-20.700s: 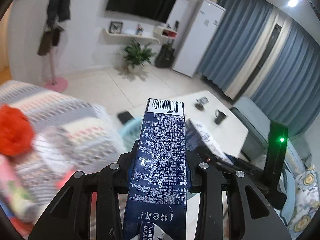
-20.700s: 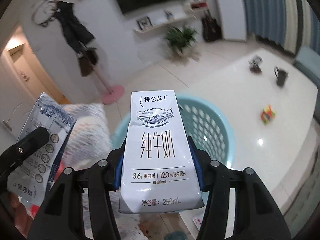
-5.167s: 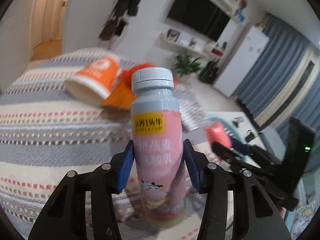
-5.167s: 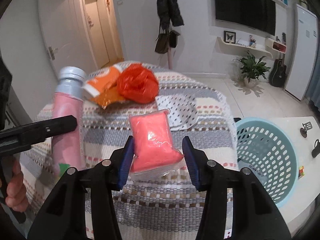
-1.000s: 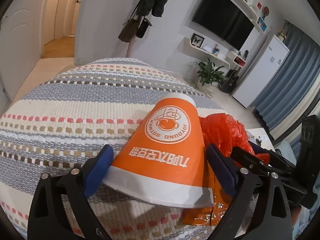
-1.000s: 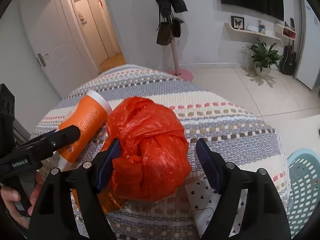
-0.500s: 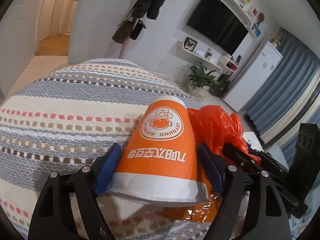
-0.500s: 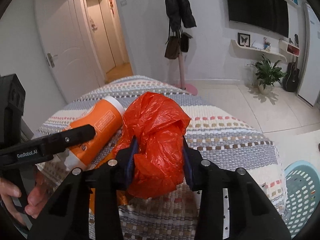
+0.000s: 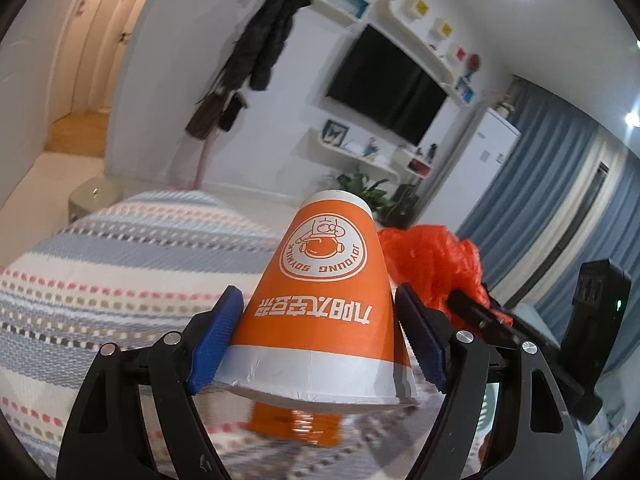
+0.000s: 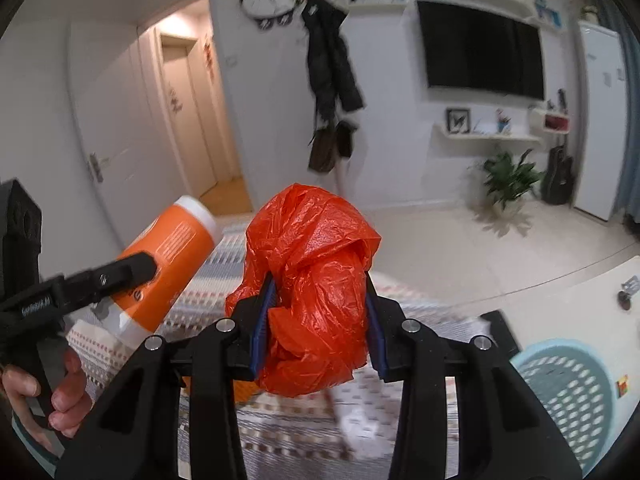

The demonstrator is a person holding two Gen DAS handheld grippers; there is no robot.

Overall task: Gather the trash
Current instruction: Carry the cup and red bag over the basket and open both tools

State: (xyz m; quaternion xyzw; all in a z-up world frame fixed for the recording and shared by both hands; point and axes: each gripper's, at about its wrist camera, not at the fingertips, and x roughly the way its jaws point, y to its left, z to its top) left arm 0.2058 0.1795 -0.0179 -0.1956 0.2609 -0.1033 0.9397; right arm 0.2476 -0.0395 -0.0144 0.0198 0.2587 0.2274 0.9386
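An orange paper cup (image 9: pixel 324 300) with a white rim is clamped between the blue pads of my left gripper (image 9: pixel 320 340), its base pointing away from the camera, lifted off the striped blanket (image 9: pixel 120 272). The same cup (image 10: pixel 168 256) shows at the left of the right wrist view. My right gripper (image 10: pixel 318 328) is shut on a crumpled red plastic bag (image 10: pixel 316 284), held above the blanket (image 10: pixel 288 420). The bag (image 9: pixel 436 264) also appears to the right of the cup in the left wrist view.
An orange wrapper (image 9: pixel 296 424) lies on the blanket under the cup. A light blue laundry basket (image 10: pixel 568 392) stands at the lower right beside a white table (image 10: pixel 580 280). A hand (image 10: pixel 60 396) grips the left tool. A coat rack, TV and plant stand by the far wall.
Both grippers closed on their items a second ago, the left on the cup and the right on the red bag. Both have since lifted them off the blanket and tilted upward.
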